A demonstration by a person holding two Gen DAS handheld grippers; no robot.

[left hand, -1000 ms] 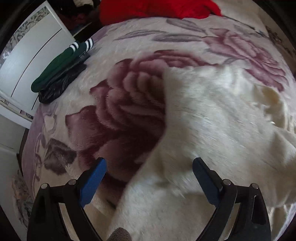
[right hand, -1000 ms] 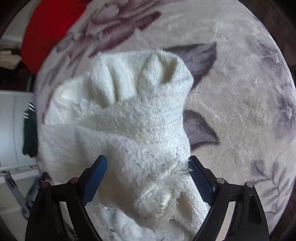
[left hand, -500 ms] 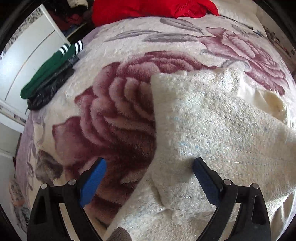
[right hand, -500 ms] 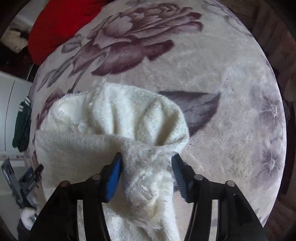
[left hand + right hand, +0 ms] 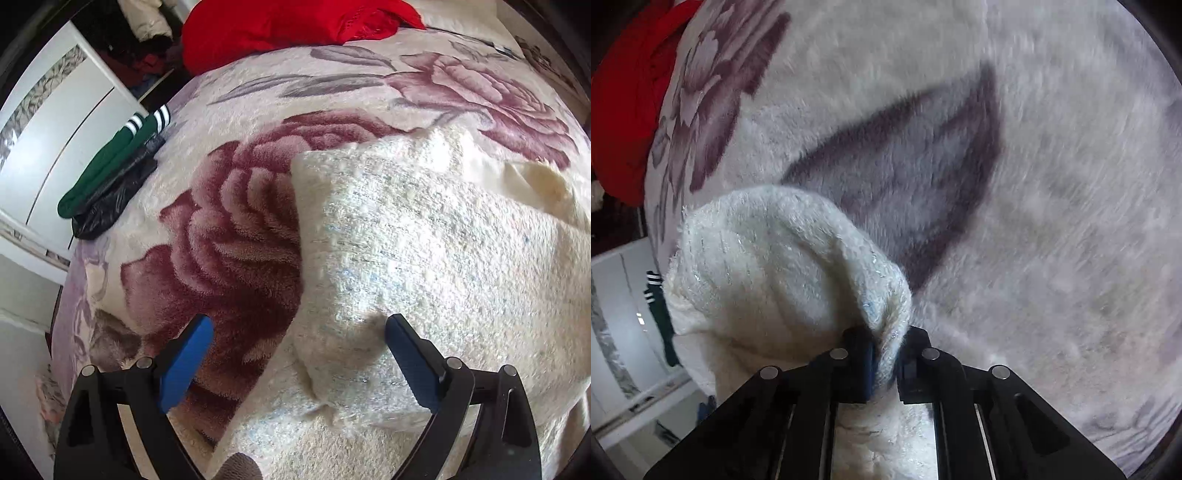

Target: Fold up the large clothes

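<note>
Right tool (image 5: 885, 363) now clamped on sweater (image 5: 783, 280), blanket (image 5: 1052, 184) beneath

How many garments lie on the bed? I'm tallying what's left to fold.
4, as far as I can tell: the white sweater at center, a red garment at the far edge, and a green striped piece resting on a black one at left. More may be hidden.

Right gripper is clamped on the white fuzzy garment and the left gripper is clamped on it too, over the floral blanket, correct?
Not quite. The right gripper is shut on the white fuzzy garment, but the left gripper is open: the left wrist view shows its jaws spread wide with nothing pinched, above the garment's edge. Both are over the floral blanket.
</note>
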